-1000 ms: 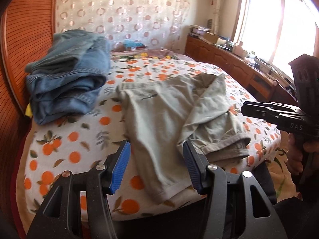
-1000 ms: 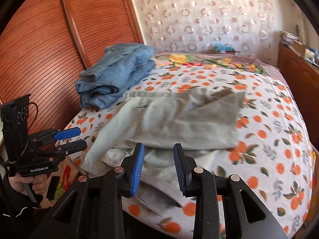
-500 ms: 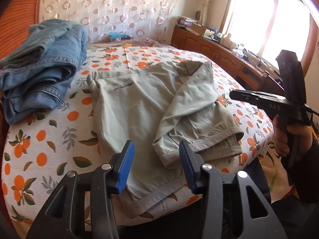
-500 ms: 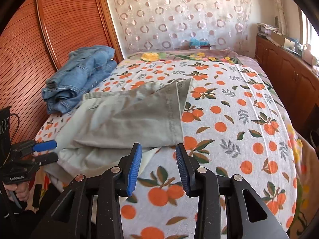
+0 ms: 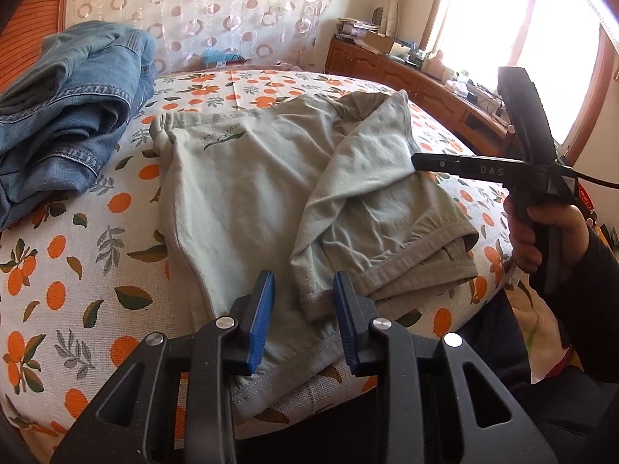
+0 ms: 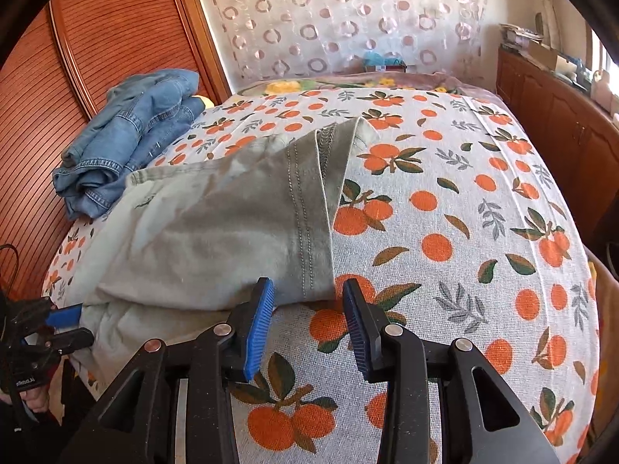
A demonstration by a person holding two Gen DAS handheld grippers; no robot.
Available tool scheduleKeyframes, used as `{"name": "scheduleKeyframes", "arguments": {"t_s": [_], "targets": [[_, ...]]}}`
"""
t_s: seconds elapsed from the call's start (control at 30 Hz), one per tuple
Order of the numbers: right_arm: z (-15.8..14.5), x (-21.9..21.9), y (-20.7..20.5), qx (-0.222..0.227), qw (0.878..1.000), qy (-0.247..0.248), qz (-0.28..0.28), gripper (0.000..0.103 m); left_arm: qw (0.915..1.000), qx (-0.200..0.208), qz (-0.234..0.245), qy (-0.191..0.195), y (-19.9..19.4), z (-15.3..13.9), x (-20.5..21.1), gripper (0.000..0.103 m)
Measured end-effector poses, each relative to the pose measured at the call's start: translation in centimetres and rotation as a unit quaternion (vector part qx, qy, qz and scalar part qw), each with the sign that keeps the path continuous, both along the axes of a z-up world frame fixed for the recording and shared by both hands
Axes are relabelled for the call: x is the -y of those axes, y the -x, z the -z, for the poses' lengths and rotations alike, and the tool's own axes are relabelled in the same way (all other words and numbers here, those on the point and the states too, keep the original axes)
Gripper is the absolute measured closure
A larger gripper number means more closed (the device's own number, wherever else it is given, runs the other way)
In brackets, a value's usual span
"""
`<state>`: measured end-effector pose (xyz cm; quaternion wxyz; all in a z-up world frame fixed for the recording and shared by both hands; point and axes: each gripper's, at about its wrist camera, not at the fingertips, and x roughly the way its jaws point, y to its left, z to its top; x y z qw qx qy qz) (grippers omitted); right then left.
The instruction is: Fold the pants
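Pale green pants [image 5: 247,201] lie on the bed, one leg folded over so its hem [image 5: 371,278] lies near the front edge. My left gripper [image 5: 303,317] is open, its jaws either side of the folded hem's left corner. My right gripper [image 6: 307,321] is open, just before the stitched corner of the pants [image 6: 309,228], which also show in the right wrist view [image 6: 201,239]. The right gripper shows in the left wrist view [image 5: 421,161], level with the fold's right edge. The left gripper shows at the lower left of the right wrist view [image 6: 64,326].
A heap of blue jeans [image 5: 69,116] lies at the bed's left side by the wooden wall; it also shows in the right wrist view [image 6: 131,131]. The orange-print bedsheet [image 6: 464,212] covers the bed. Wooden cabinets [image 5: 425,89] run under the window on the right.
Both grippers have moved closer to the pants. The left now straddles the folded hem's corner; the right has come up to the stitched corner. Both stay open.
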<state>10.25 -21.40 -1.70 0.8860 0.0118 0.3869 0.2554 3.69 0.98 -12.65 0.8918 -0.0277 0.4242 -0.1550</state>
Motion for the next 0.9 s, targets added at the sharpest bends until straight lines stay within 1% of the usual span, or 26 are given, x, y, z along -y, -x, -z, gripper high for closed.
{"name": "scheduleKeyframes", "arguments": {"t_s": [0.03, 0.07, 0.1, 0.13, 0.17, 0.23, 0.3, 0.43, 0.57, 0.7, 0.9], "targets": [[0.3, 0.0, -0.1, 0.001, 1.0, -0.001, -0.002, 0.065, 1.0, 0.002, 0.001, -0.002, 0.0, 0.1, 0.1, 0.073], [0.3, 0.0, -0.1, 0.001, 1.0, -0.003, -0.006, 0.069, 1.0, 0.002, 0.003, -0.003, 0.0, 0.1, 0.2, 0.082], [0.5, 0.0, -0.3, 0.0, 1.0, -0.004, -0.01, 0.077, 1.0, 0.001, 0.005, -0.002, -0.1, 0.1, 0.3, 0.085], [0.6, 0.0, -0.5, -0.002, 1.0, -0.005, -0.015, 0.09, 1.0, 0.001, 0.005, -0.001, -0.1, 0.1, 0.3, 0.086], [0.7, 0.0, -0.6, -0.001, 1.0, -0.008, -0.019, 0.097, 1.0, 0.0, 0.002, 0.001, -0.1, 0.1, 0.2, 0.087], [0.3, 0.0, -0.9, 0.005, 1.0, -0.013, -0.025, 0.098, 1.0, -0.001, 0.0, 0.005, -0.2, 0.0, 0.1, 0.093], [-0.6, -0.3, -1.0, 0.018, 0.999, -0.01, -0.03, 0.099, 1.0, 0.002, -0.003, 0.009, -0.1, -0.2, -0.2, 0.095], [-3.1, -1.4, -1.4, 0.053, 0.998, -0.009, -0.043, 0.099, 0.9993, 0.015, -0.007, 0.033, 0.5, -1.3, -1.1, 0.097], [-5.7, -3.4, -1.9, 0.09, 0.993, -0.007, -0.069, 0.099, 0.9984, 0.026, -0.013, 0.048, 1.4, -2.3, -1.8, 0.098], [-7.0, -6.3, -2.8, 0.106, 0.99, -0.002, -0.097, 0.099, 0.9976, 0.033, -0.02, 0.057, 2.3, -2.9, -2.6, 0.098], [-8.0, -11.2, -4.6, 0.111, 0.985, -0.004, -0.135, 0.099, 0.997, 0.029, -0.032, 0.065, 3.2, -2.5, -3.6, 0.098]]}}
